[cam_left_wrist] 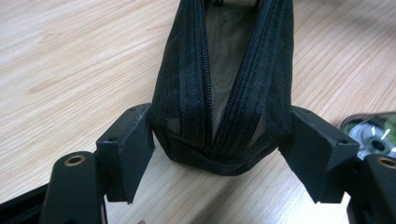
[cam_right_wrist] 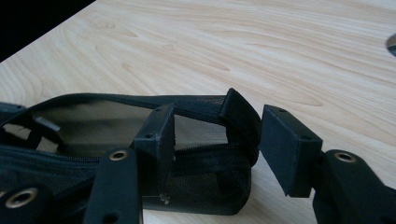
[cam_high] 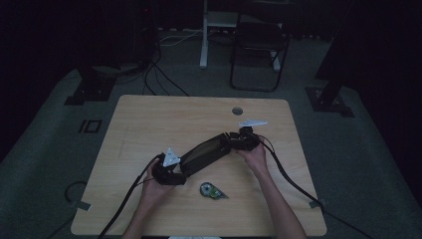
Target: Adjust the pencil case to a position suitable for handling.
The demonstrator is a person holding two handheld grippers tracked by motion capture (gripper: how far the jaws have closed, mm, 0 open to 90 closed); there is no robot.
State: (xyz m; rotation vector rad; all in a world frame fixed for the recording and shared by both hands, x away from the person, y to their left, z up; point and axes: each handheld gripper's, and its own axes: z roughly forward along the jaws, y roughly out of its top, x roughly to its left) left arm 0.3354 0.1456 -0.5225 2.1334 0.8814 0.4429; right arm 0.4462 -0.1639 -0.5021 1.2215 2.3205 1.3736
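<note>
Dim room, light wooden table point(cam_high: 149, 124), and a black mesh pouch point(cam_high: 206, 152) stretched out between two grippers.

Left gripper point(cam_left_wrist: 219, 161) has its jaws spread wide around the pouch's closed end, both pads just touching the mesh. Right gripper point(cam_right_wrist: 217, 140) is released too, one jaw poking inside the unzipped mouth and the other outside the end. Correction tape dispenser point(cam_high: 211, 190) lies on the table near the left hand point(cam_high: 154, 191).

The pouch point(cam_left_wrist: 224, 93) is black woven mesh cloth — matt, slightly see-through, with a ribbed zipper. The table point(cam_high: 149, 124) is pale wood, smooth — grain showing.
</note>
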